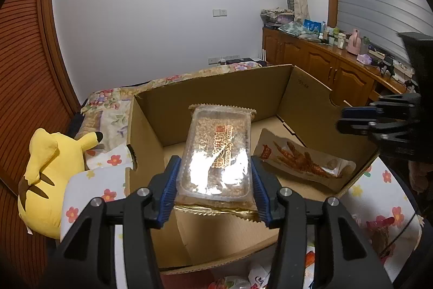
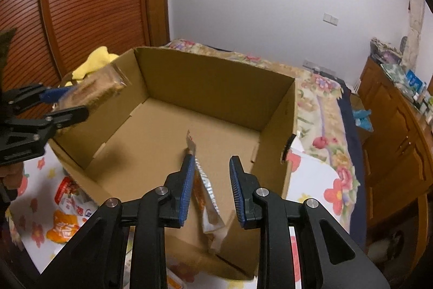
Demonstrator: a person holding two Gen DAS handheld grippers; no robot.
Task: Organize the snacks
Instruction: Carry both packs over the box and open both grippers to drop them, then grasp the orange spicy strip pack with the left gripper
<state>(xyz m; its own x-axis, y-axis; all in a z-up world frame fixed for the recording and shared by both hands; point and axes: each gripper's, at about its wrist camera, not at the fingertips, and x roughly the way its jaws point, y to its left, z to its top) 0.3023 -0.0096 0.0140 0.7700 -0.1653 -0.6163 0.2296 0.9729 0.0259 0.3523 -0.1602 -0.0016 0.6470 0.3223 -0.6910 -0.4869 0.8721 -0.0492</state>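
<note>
Left hand-held gripper clamps the sesame candy pack above the cardboard box's near-left rim; right hand-held gripper gapes empty over the chicken-feet packet, far floor bare.

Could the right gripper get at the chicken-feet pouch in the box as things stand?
Probably yes. The right gripper is open right above the chicken-feet pouch, which lies on the cardboard box floor; nothing covers it, and the left gripper holds the sesame candy pack off to the side.
</note>
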